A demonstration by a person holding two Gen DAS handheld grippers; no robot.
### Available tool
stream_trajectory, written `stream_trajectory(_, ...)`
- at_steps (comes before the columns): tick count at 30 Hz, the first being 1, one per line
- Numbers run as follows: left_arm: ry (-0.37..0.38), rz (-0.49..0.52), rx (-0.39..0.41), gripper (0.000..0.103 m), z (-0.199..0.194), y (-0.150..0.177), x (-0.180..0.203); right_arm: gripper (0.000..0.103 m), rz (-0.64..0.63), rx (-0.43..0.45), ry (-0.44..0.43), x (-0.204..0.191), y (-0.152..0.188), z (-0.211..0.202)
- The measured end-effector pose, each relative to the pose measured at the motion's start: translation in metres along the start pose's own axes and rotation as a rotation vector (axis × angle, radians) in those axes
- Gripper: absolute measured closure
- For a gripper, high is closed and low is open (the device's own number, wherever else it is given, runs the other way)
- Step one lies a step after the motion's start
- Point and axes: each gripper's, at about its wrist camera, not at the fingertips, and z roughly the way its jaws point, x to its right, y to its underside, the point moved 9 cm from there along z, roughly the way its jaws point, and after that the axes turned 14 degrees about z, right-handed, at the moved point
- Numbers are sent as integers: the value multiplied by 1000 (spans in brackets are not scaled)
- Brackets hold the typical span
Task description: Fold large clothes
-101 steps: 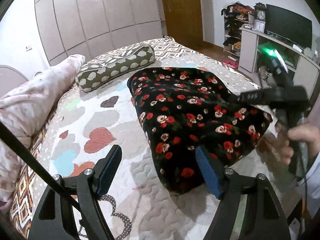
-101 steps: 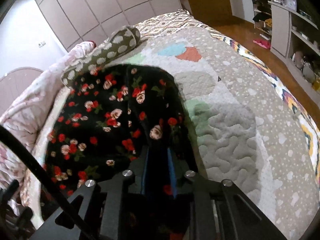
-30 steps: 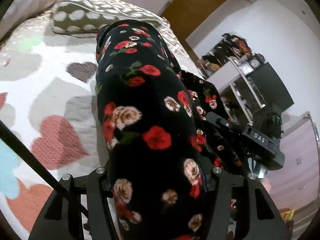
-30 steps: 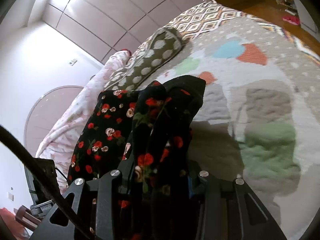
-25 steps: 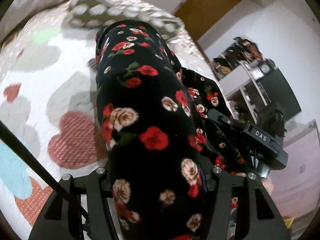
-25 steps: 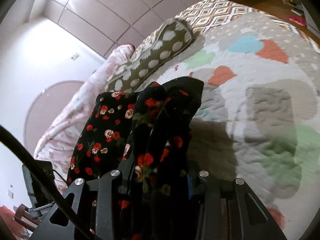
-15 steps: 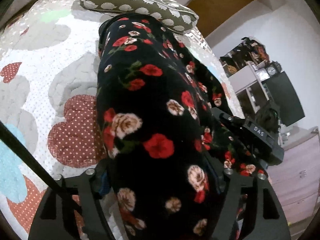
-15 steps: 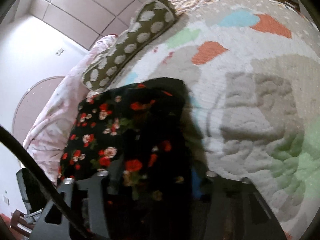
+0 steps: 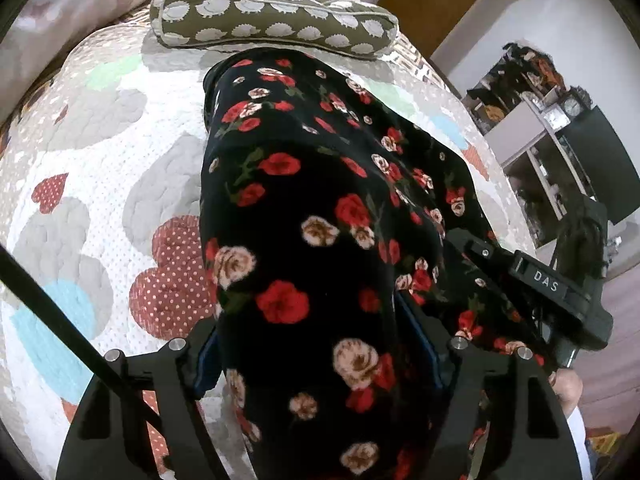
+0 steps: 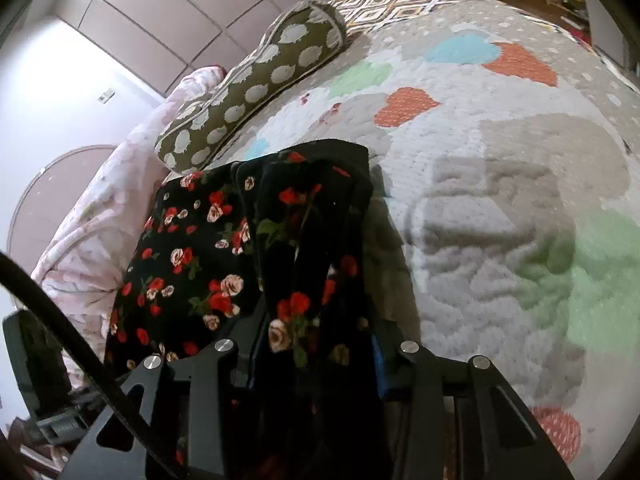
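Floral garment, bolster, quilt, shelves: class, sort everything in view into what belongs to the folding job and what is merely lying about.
Belongs to the job:
floral garment
left gripper
right gripper

Just lying about:
spotted bolster
heart-patterned quilt
pink duvet
shelves
television

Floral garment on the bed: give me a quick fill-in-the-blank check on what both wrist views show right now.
1. The black garment is printed with red and cream ____.
2. The olive bolster pillow lies ____ the garment's far end, on the quilt.
3. Between the left gripper jaws sits the ____.
4. The quilt's coloured patches are shaped like ____.

Missing words: roses; beyond; garment; hearts
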Motion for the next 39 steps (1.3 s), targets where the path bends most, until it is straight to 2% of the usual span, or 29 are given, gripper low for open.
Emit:
stream_trajectory(3, -12, 36, -15, 27, 3, -3, 1, 61, 49, 18, -28, 6, 1, 0)
stream_trajectory(7, -20, 46, 22, 22, 7, 5, -4, 59, 65, 18, -53, 11, 0, 4)
stream_trajectory(9, -19, 34, 49, 19, 9, 9, -6, 56, 57, 13, -55, 12, -2, 6)
stream_trajectory(11, -7, 0, 64, 19, 7, 11, -9, 46, 52, 10, -44, 15, -3, 9)
stream_trajectory(13, -18, -19, 78, 19, 0, 11, -9, 41, 37, 9, -33, 15, -4, 10)
stream_trajectory(16, -84, 8, 81, 22, -14, 13, -4, 35, -12, 21, 29, 12, -5, 5)
stream_trajectory(20, -175, 89, 93, 25, -35, 13, 9, 35, -83, 66, 117, 4, -6, -16)
stream_trajectory(25, -275, 180, 49, 26, -33, 25, 18, 35, -176, 144, 133, -11, 0, -66)
stream_trajectory(27, -311, 199, 39, 26, -27, 29, 18, 38, -216, 172, 125, -18, 5, -85)
stream_trajectory(29, -317, 191, 39, 25, -25, 30, 19, 55, -244, 197, 97, -26, 15, -104)
stream_trajectory(32, -318, 176, 39, 23, -24, 30, 16, 69, -261, 195, 59, -31, 31, -118)
stream_trajectory(36, -323, 174, 49, 22, -24, 30, 16, 70, -302, 193, 11, -44, 55, -119)
stream_trajectory(39, -329, 177, 54, 22, -24, 31, 17, 70, -370, 182, 11, -53, 75, -110)
